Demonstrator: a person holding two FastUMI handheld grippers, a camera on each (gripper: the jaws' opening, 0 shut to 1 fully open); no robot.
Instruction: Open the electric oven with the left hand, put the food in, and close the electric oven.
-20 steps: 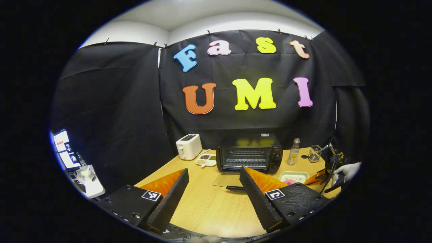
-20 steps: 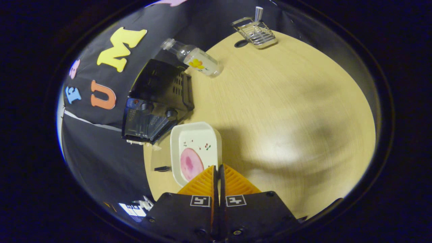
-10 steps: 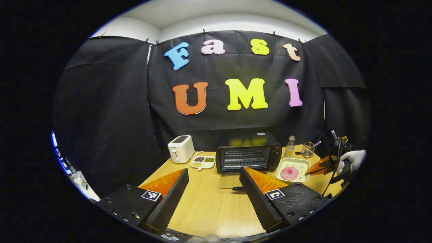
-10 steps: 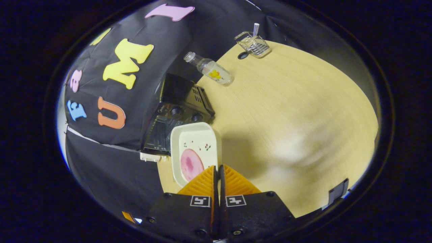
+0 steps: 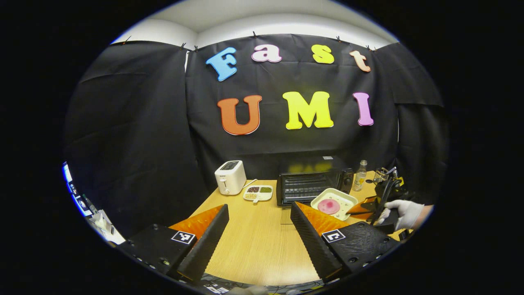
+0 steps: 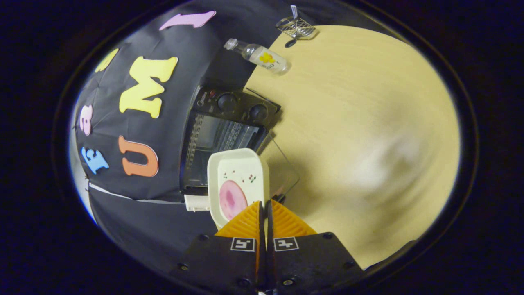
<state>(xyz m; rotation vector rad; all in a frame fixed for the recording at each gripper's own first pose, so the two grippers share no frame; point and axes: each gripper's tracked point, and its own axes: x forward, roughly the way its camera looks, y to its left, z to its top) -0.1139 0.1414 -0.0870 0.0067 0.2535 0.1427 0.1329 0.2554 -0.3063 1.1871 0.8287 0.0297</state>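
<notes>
Right gripper (image 6: 264, 205) pinches tray (image 6: 237, 172) before open oven (image 6: 221, 135).

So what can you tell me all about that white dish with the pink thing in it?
The dish is a shallow white tray with rounded corners and a raised rim, plastic or ceramic by the look. A round pink slice of food lies in it, beside tiny printed specks. The right claw pinches its rim, shut, holding it in the air in front of the open oven, above the let-down glass door.
</notes>
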